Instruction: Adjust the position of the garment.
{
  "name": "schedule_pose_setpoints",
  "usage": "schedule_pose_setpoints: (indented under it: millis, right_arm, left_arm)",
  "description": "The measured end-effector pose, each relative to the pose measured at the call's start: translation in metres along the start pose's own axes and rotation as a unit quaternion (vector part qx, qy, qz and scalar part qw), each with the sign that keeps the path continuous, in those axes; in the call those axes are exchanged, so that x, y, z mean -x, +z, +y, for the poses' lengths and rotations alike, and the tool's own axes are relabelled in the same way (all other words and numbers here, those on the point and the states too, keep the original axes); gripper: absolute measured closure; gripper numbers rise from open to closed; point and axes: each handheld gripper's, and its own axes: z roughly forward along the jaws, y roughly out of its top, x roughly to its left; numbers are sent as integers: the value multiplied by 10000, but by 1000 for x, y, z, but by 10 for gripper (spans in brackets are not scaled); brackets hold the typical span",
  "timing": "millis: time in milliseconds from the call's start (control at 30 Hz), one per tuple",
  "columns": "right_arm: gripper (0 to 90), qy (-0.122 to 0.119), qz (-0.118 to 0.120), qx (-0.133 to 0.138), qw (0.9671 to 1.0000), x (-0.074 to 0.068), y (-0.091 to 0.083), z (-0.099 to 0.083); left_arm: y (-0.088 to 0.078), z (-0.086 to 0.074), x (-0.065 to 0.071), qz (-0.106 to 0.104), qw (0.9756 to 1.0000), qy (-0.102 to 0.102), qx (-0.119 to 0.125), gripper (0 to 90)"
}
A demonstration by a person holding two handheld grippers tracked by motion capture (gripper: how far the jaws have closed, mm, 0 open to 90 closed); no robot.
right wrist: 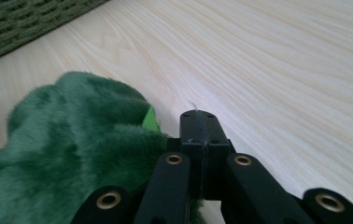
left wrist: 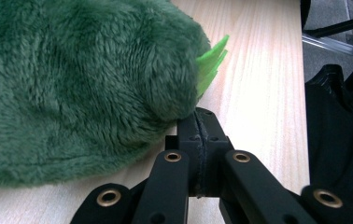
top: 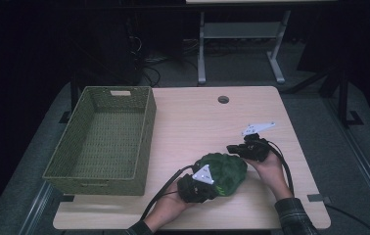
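Note:
A dark green plush toy with bright green felt spikes lies on the wooden table, near its front edge. My left gripper rests at the toy's near left side. In the left gripper view its jaws are shut together, the tip touching the fur, with no fabric visible between them. My right gripper sits at the toy's far right side. Its jaws are shut too, and the fur lies just beside them.
A green woven basket, with nothing inside, stands on the table's left half; its wall shows as woven basket in the right gripper view. A round cable hole is near the far edge. Bare wood lies between basket and toy.

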Motion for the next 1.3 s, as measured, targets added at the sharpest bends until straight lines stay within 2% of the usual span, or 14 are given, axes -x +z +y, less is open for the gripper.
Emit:
schedule_pose_setpoints:
  millis: [100,167,233,367,467,533,600,700,767,933,1000,1300]
  right_arm:
    - [900,15,55,48,10000,3,2,-4]
    - [900,52,107,-46,9999,1,5,-6]
    - [900,-61,168,-153,9997,1,8,-8]
    - [900,-119,216,-238,9994,-3,10,-8]
    - [900,-87,235,-186,9995,-6,8,-12]
    - [900,-39,269,-222,9994,-7,7,-15]
    - [900,-52,273,-232,9993,-8,5,-18]
    - [900,11,286,-265,9992,-9,1,-20]
    - [900,-60,264,-230,9994,-11,-1,-23]
    - [900,-22,313,-286,9991,-15,-6,-30]
    - [900,-53,306,-307,9990,-18,-8,-31]
    - [900,-133,347,-391,9985,-34,-18,-43]
  left_arm:
    - [3,1,-1,57,10000,-6,-18,896]
    - [5,1,-2,93,9999,7,-39,896]
    - [8,2,-2,183,9998,64,-91,896]
    - [11,2,-4,209,9997,14,-104,896]
    - [10,0,-5,236,9997,-14,-91,896]
    - [10,0,-6,255,9996,40,-112,896]
    - [8,-1,-8,298,9994,78,-166,896]
    - [6,-3,-11,343,9993,25,-157,896]
    - [4,-5,-12,378,9992,-32,-134,896]
    - [-2,-10,-19,480,9987,-108,-121,896]
    - [-5,-11,-23,543,9984,-80,-150,896]
    - [-15,-17,-41,848,9960,-218,-155,896]
